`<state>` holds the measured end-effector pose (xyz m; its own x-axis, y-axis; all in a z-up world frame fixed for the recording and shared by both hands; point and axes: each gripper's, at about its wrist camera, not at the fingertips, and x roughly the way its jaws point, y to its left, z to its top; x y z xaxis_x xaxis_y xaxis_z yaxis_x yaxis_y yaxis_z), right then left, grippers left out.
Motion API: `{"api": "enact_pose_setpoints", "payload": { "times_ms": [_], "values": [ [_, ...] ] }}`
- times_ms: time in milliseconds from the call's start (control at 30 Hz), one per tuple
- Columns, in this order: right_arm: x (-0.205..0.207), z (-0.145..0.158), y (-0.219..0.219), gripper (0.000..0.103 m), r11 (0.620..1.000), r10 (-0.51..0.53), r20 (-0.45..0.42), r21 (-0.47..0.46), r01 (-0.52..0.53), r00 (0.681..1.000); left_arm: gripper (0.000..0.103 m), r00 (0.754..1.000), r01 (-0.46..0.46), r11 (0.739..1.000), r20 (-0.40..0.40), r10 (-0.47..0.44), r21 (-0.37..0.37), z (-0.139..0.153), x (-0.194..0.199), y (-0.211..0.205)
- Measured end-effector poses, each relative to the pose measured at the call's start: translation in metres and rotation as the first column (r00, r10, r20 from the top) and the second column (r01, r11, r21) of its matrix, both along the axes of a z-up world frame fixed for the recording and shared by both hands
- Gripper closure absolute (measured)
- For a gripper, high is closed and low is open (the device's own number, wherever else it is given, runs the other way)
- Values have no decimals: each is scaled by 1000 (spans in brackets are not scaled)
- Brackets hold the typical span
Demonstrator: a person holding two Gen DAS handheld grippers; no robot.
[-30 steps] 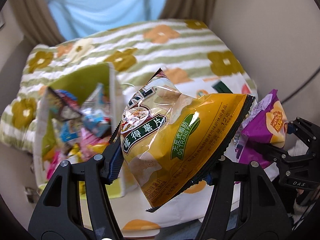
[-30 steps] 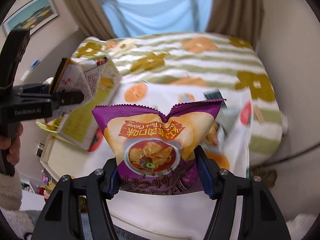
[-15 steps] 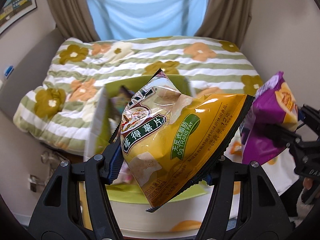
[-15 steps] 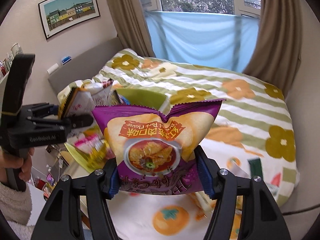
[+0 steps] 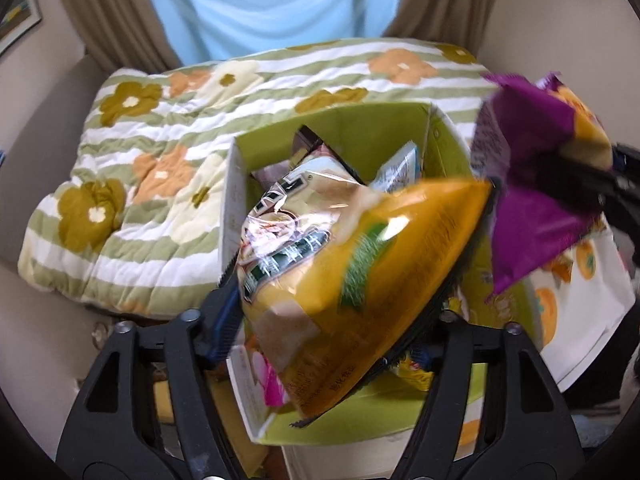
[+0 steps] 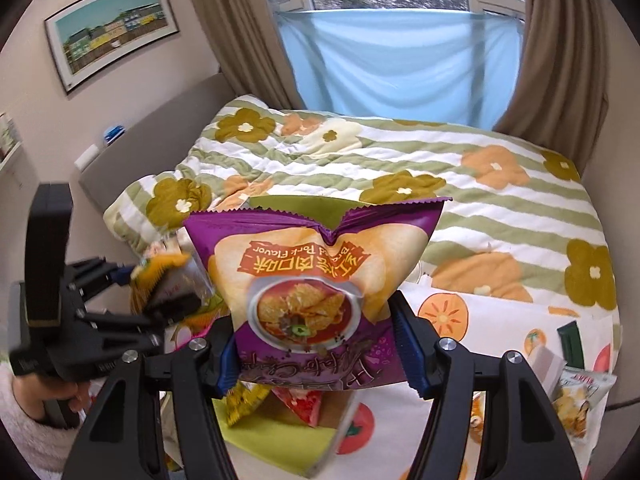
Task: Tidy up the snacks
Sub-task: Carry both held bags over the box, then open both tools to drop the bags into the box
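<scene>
My left gripper (image 5: pixel 328 320) is shut on a yellow chip bag (image 5: pixel 360 272) and holds it above an open green-lined box (image 5: pixel 360 136) that holds several snack packets. My right gripper (image 6: pixel 316 344) is shut on a purple chip bag (image 6: pixel 316 280), held upright. The purple bag (image 5: pixel 532 184) also shows in the left wrist view, at the box's right edge. The left gripper (image 6: pixel 160 292) with the yellow bag (image 6: pixel 160 268) shows at the left of the right wrist view. The box rim (image 6: pixel 296 202) peeks out behind the purple bag.
The box stands on a white cloth with orange fruit prints (image 6: pixel 500 320). A bed with a green-striped flowered quilt (image 6: pixel 400 152) lies behind it. A few loose snack packets (image 6: pixel 580 396) lie on the cloth at the right. Curtains and a window are beyond.
Both grippers have moved over the box, with the view tipping down into it. The purple bag has come closer to the yellow bag. Both bags stay gripped.
</scene>
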<state>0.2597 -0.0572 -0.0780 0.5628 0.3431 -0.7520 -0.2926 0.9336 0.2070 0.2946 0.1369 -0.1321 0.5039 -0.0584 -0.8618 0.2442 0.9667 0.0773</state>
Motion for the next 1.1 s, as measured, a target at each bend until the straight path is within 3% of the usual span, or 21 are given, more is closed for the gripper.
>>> {"api": "enact_pose_setpoints", "payload": {
  "times_ms": [33, 67, 300, 467, 833, 900, 967, 1000, 1100],
  "values": [
    [1, -3, 2, 43, 1000, -14, -9, -2, 14, 1000, 6, 1000, 9, 1000, 2, -9, 11, -2, -1, -2],
    [5, -4, 5, 43, 1000, -22, -16, -2, 22, 1000, 0, 1000, 18, 1000, 11, -19, 22, -5, -2, -2],
    [17, -17, 8, 43, 998, -57, -68, -16, 56, 996, 0, 1000, -1, 997, 8, 2, -72, -5, -13, 15],
    [24, -22, 17, 43, 1000, -2, -81, -15, 1, 997, 0, 996, -93, 989, 6, 94, -116, 1, -14, 32],
    [46, -38, 44, 40, 991, 111, -115, -59, -118, 987, 0, 987, -163, 975, -12, 163, -148, -1, -11, 45],
    [46, -38, 48, 35, 989, 131, -112, -49, -137, 985, 0, 986, -169, 975, -12, 169, -145, -1, -13, 46],
    [42, -37, 49, 7, 989, 146, -93, -20, -148, 985, 0, 985, -172, 975, -14, 172, -144, -3, -15, 47],
    [39, -37, 49, 1, 989, 147, -75, -14, -148, 986, 0, 985, -174, 974, -15, 174, -146, -3, -15, 48],
    [29, -37, 49, 0, 989, 142, -43, -27, -143, 989, 0, 984, -176, 971, -21, 175, -163, -4, -19, 48]
  ]
}}
